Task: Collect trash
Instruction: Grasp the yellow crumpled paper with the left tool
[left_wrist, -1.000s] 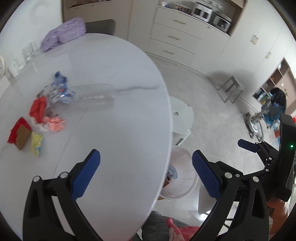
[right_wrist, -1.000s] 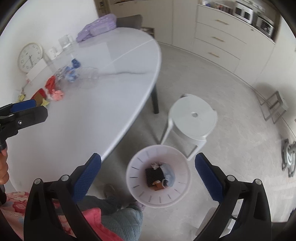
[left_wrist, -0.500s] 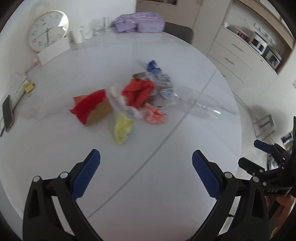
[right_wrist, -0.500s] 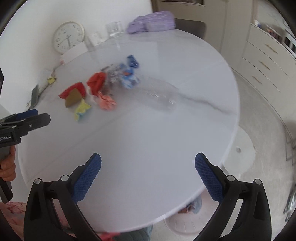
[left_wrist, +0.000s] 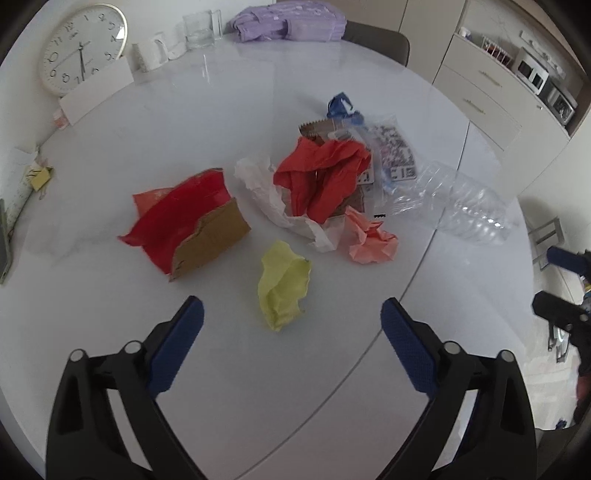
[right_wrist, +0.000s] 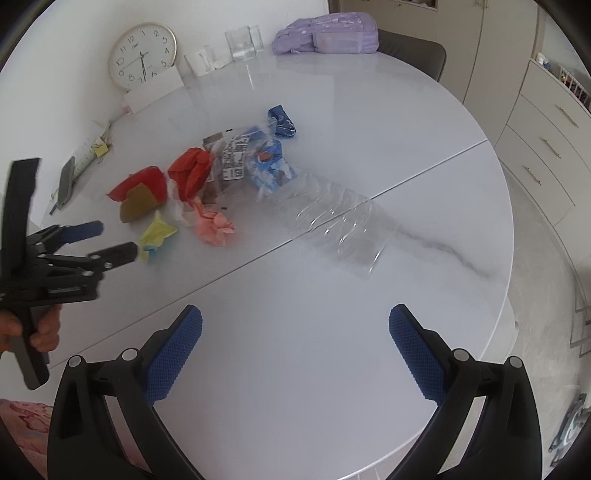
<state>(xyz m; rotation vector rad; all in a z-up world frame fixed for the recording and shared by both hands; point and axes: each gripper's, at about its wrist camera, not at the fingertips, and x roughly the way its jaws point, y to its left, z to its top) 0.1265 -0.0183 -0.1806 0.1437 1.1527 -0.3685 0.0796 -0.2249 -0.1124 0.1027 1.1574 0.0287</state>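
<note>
Trash lies in a heap on the white round table (left_wrist: 110, 140): a crumpled yellow paper (left_wrist: 282, 286), a pink paper ball (left_wrist: 371, 236), red paper (left_wrist: 325, 173), a red bag with cardboard (left_wrist: 184, 221), white tissue (left_wrist: 266, 188), printed wrappers and a crushed clear bottle (right_wrist: 332, 221). My left gripper (left_wrist: 291, 306) hovers just before the yellow paper, which sits between its fingertips untouched while the jaws are closing. From the right wrist view, the left gripper (right_wrist: 110, 240) reaches the yellow paper (right_wrist: 157, 232). My right gripper (right_wrist: 295, 314) stands open over bare table, short of the bottle.
At the table's far edge stand a wall clock (left_wrist: 83, 48), a glass (left_wrist: 201, 29) and a purple bag (left_wrist: 291, 24). A phone (right_wrist: 66, 179) lies at the left edge. A chair back (right_wrist: 410, 55) and drawers (right_wrist: 546, 147) stand beyond.
Both views swung from the floor and the white bin onto the table. The trash heap came much closer to the left gripper, whose jaws narrowed slightly.
</note>
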